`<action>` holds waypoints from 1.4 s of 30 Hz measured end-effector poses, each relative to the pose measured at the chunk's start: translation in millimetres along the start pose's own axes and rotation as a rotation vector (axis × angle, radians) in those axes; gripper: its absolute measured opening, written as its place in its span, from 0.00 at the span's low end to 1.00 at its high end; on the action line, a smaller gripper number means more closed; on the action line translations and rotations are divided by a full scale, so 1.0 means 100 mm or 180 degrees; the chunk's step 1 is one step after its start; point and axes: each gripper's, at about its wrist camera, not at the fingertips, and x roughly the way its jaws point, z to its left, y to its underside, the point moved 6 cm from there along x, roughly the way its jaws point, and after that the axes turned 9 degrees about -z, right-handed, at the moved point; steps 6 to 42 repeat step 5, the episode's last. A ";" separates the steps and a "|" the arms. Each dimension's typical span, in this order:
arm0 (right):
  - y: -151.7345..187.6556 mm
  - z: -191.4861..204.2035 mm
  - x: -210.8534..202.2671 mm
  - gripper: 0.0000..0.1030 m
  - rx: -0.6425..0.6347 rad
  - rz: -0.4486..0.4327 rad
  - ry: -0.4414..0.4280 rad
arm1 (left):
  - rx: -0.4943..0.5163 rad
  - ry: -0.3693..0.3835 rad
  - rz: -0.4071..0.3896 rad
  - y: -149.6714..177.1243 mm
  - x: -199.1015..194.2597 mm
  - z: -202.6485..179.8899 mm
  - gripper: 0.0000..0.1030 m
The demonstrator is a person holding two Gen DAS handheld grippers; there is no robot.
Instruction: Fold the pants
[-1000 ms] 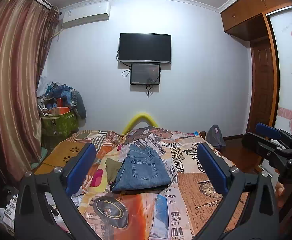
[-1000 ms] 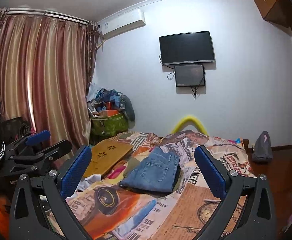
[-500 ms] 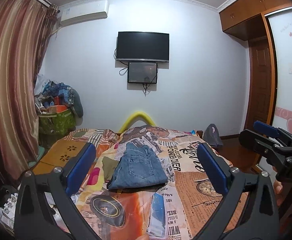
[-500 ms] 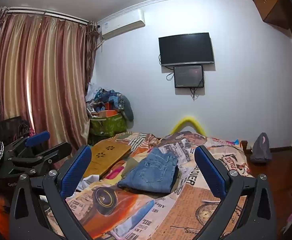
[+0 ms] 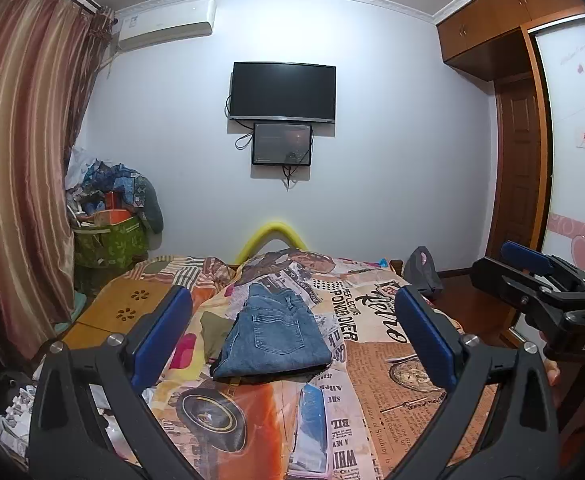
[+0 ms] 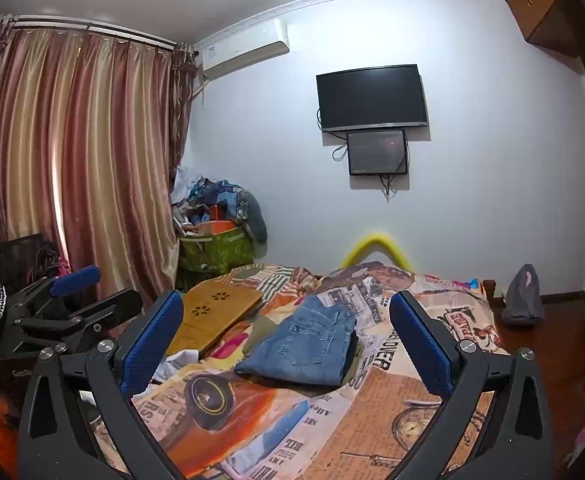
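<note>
Nearest the lens, the left gripper [image 5: 292, 336] is held above the near end of a bed, its blue-padded fingers [image 5: 163, 332] spread wide apart with nothing between them; the right gripper [image 6: 286, 340] is raised the same way, its fingers [image 6: 420, 344] also wide apart and empty. Each tool shows at the edge of the other's view, the right one at the far right of the left wrist view, the left one at the left of the right wrist view. Below them spreads the bedspread [image 5: 376, 364], printed with newspaper text and an orange car. Farther along, near the middle of the bed, the jeans [image 5: 270, 336] lie folded into a compact rectangle, back pocket up, well clear of both tools. An olive cloth [image 5: 212, 330] pokes out just beside the jeans on the left, and a wooden board [image 6: 212, 316] with flower cut-outs rests farther left. Beyond the bed, a green bag [image 5: 108, 240] heaped with clothing stands by striped curtains [image 6: 72, 152]. On the far wall hang a dark television [image 5: 282, 92], a smaller screen [image 5: 281, 144] beneath it, and an air conditioner [image 5: 166, 24] at upper left.
</note>
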 end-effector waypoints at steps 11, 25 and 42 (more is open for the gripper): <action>0.01 0.00 0.01 1.00 0.0013 0.0002 -0.0003 | -0.0009 -0.0004 -0.0009 0.00 -0.01 0.01 0.99; 0.01 0.00 0.01 1.00 0.0013 0.0002 -0.0003 | -0.0009 -0.0004 -0.0009 0.00 -0.01 0.01 0.99; 0.01 0.00 0.01 1.00 0.0013 0.0002 -0.0003 | -0.0009 -0.0004 -0.0009 0.00 -0.01 0.01 0.99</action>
